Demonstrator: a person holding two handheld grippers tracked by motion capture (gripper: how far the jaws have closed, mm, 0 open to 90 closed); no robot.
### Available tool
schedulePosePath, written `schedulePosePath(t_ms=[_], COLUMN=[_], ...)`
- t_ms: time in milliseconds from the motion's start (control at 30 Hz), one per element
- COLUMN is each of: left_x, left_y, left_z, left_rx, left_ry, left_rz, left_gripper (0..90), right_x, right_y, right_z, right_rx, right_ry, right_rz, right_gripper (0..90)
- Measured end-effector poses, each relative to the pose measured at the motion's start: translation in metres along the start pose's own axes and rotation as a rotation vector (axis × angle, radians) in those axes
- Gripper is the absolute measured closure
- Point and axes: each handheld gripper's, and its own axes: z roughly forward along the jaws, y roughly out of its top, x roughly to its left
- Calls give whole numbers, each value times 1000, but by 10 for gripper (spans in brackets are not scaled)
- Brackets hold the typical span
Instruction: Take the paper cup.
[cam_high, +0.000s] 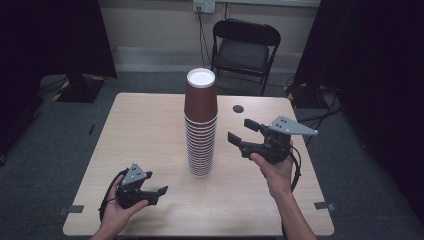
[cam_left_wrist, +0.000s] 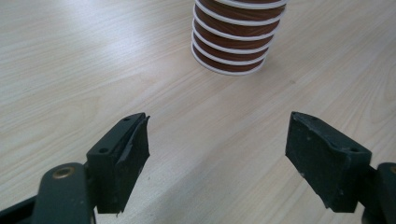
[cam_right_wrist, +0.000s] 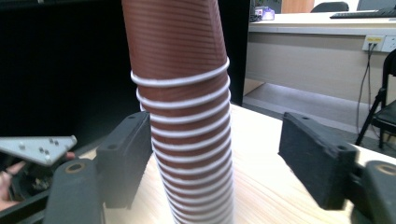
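A tall stack of brown paper cups (cam_high: 201, 125) with white rims stands upside down in the middle of the wooden table (cam_high: 145, 125). My left gripper (cam_high: 156, 184) rests low near the front left edge. It is open and points toward the stack's base (cam_left_wrist: 236, 39), with bare wood between its jaws (cam_left_wrist: 217, 154). My right gripper (cam_high: 240, 131) is held above the table to the right of the stack, open, aimed at it. In the right gripper view the stack (cam_right_wrist: 187, 116) rises close ahead of the jaws (cam_right_wrist: 215, 154), near the left one; no pad presses on it.
A small dark round mark (cam_high: 238, 108) lies on the table behind the right gripper. A black folding chair (cam_high: 245, 47) stands beyond the far edge, with black curtains at both sides. The left gripper's grey plate (cam_right_wrist: 37, 148) shows at the left of the right gripper view.
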Motion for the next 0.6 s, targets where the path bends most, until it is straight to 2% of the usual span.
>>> schedulePosePath(t_ms=[133, 267, 600], left_x=[1, 0, 1], left_y=[0, 0, 0], left_z=[0, 1, 1], left_rx=[0, 4, 2], left_ry=[-1, -2, -7], left_rz=[-2, 6, -6], left_gripper=[213, 213, 213], right_x=[2, 6, 12], right_y=[9, 18, 36], right_z=[6, 13, 23], right_rx=[-12, -26, -61], right_ry=[-8, 4, 18], right_rz=[3, -19, -16], right_gripper=[140, 133, 134])
